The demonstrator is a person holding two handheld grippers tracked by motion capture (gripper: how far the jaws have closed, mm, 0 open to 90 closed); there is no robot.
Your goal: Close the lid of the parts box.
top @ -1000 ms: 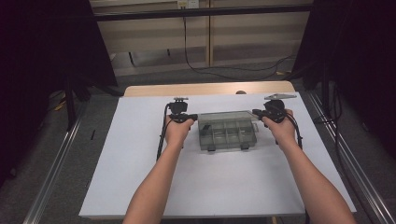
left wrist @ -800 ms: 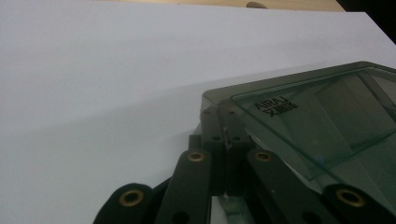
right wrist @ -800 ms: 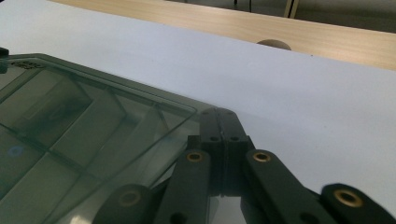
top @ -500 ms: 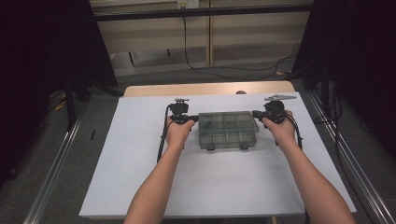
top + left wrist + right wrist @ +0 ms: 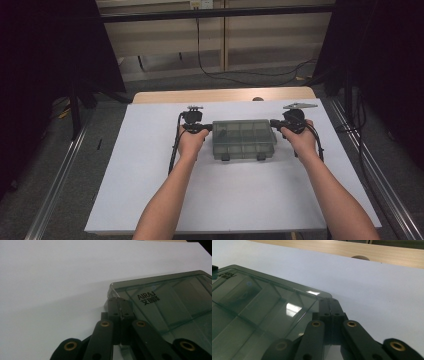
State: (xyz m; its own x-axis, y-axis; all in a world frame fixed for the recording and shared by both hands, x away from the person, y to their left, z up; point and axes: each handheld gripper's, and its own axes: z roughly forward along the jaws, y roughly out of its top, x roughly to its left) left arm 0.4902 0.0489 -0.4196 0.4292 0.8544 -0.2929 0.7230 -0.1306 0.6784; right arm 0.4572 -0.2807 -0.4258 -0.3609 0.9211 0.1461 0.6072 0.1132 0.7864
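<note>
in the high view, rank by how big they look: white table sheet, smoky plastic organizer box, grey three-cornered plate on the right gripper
1. white table sheet, by far the largest
2. smoky plastic organizer box
3. grey three-cornered plate, smallest; it sits slightly farther from the camera, but the gap is too wide to change the order.

I'm looking at a lab-style recording bay: dark curtains [image 5: 45,75] flank a white-covered surface [image 5: 150,190], metal rails [image 5: 55,185] run along the floor, cables [image 5: 220,70] trail behind.
</note>
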